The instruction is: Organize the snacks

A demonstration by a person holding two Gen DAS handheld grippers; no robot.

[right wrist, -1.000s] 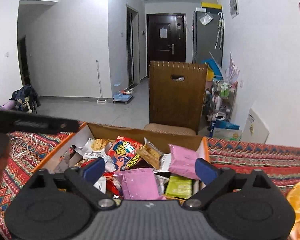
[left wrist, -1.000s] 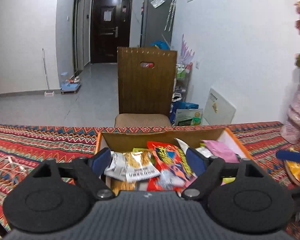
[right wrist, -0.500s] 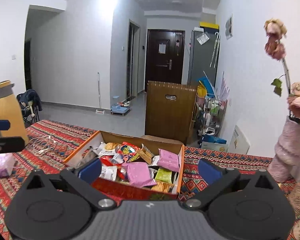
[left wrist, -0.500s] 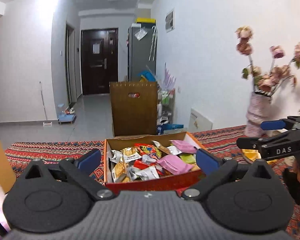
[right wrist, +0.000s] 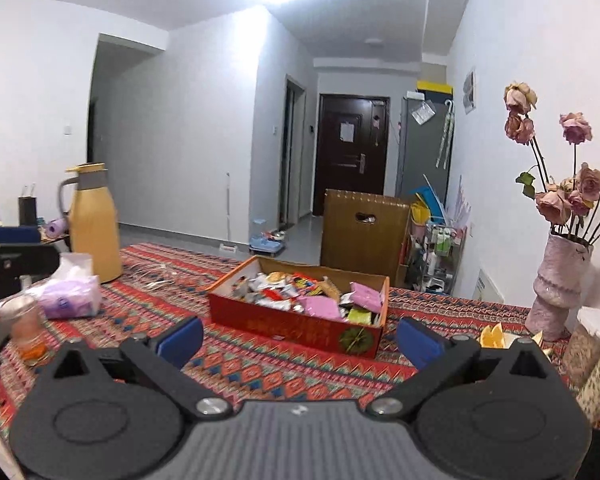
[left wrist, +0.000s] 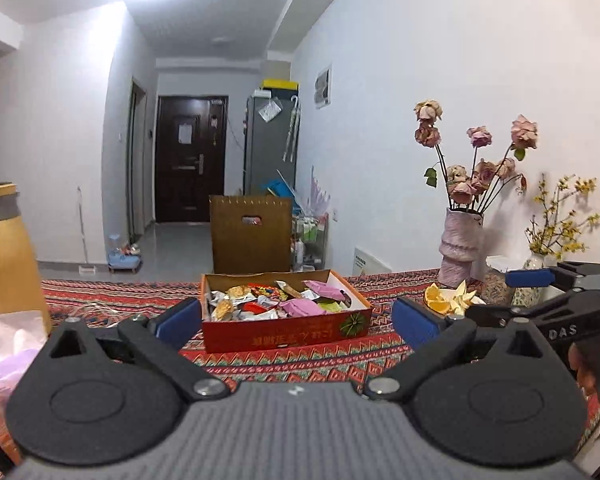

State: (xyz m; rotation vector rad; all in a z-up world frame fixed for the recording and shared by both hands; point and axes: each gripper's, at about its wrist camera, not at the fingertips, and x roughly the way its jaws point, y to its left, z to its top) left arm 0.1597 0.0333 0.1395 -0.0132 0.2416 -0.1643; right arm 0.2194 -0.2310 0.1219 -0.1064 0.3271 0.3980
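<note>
Both of our grippers stand well back from the open red cardboard box of mixed snack packets, which sits on the desk under its red patterned cloth. Our left gripper has its blue-padded jaws spread as wide as they go, having just been opening, with nothing between them; the box lies straight ahead and a little below, its long printed side facing us squarely. Our right gripper is likewise fully open and empty, its jaws also having just been opening, and from it the box lies ahead with its long axis slanting away to the left, the near right corner closest. We judge neither hand clearly nearer, though the left one meets the box more squarely. Pink, silver and orange packets fill the box to its rim. A pale ribbed vase of dried roses stands off to the right, and a yellow thermos jug to the left.
</note>
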